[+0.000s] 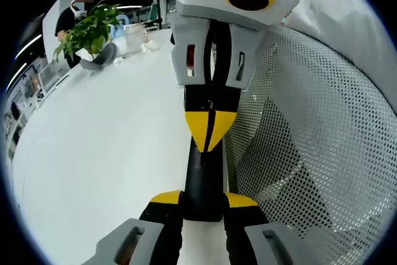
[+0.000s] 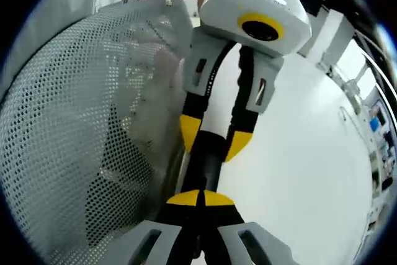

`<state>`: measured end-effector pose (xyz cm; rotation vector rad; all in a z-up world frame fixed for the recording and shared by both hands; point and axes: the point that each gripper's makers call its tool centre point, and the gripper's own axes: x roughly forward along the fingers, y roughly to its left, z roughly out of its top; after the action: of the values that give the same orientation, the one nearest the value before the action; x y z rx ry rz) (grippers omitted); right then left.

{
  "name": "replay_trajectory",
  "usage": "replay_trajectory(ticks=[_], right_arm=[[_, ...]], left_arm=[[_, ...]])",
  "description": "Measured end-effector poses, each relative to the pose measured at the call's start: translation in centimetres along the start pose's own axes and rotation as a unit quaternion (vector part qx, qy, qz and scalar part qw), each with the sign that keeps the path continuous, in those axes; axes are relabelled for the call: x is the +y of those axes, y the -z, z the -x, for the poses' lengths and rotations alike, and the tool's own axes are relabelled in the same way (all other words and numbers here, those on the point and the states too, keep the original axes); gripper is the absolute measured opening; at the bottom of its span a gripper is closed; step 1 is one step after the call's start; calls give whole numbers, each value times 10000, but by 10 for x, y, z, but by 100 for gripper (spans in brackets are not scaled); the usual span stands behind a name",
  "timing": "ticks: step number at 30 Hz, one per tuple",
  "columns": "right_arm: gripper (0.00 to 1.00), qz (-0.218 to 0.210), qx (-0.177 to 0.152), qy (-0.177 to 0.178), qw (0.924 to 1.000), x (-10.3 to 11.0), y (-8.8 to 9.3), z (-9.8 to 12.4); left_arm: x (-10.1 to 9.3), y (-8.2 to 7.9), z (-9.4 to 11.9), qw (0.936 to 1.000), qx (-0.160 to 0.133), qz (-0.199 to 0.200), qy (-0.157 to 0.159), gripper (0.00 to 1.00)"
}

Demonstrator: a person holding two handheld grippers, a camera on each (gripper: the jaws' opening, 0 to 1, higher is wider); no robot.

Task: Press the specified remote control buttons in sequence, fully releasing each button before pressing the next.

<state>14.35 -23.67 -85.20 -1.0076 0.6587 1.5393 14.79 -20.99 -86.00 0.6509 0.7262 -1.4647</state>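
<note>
Left tool (image 1: 203, 200): nearest the lens in the left gripper view; its 2 yellow-tipped jaws stand apart with the remote between them, clamped on its sides.
Remote (image 1: 201, 181): slim and black, seen edge-on, running from the left tool's jaws toward the right tool; buttons cannot be made out.
Right tool (image 1: 211, 130): comes in from the top of the left gripper view, its 2 yellow tips drawn together into a point that meets the far end of the remote.
Right gripper view: right tool (image 2: 201, 199) at the bottom, tips meeting along a seam, nothing between them; remote (image 2: 203, 166) just beyond; left tool (image 2: 214, 136) above, jaws spread on either side of the black body.
Mesh panel (image 1: 310, 122): white, perforated, curved, just beside both tools; also in the right gripper view (image 2: 68, 122).
Worktop (image 1: 105, 153): white, bare near the tools; seen again in the right gripper view (image 2: 298, 153).
Plant (image 1: 87, 32): green, leafy, at the worktop's far end, well apart from the remote.
</note>
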Motion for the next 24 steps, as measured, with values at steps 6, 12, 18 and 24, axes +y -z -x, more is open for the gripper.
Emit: replay_trajectory(ticks=[6,12,18,24], right_arm=[[0,68,40,16,10000,0,0,-1],[0,330,120,160,9993,0,-1,-2],[0,653,219,312,9971,1,-1,-3],[0,484,59,397,9980,0,-1,-1]], left_arm=[[0,0,0,10000,55,-5,-23,24],[0,0,0,9999,117,-26,-6,24],[0,0,-1,9998,180,-75,1,24],[-1,0,-1,9998,200,-88,3,24]])
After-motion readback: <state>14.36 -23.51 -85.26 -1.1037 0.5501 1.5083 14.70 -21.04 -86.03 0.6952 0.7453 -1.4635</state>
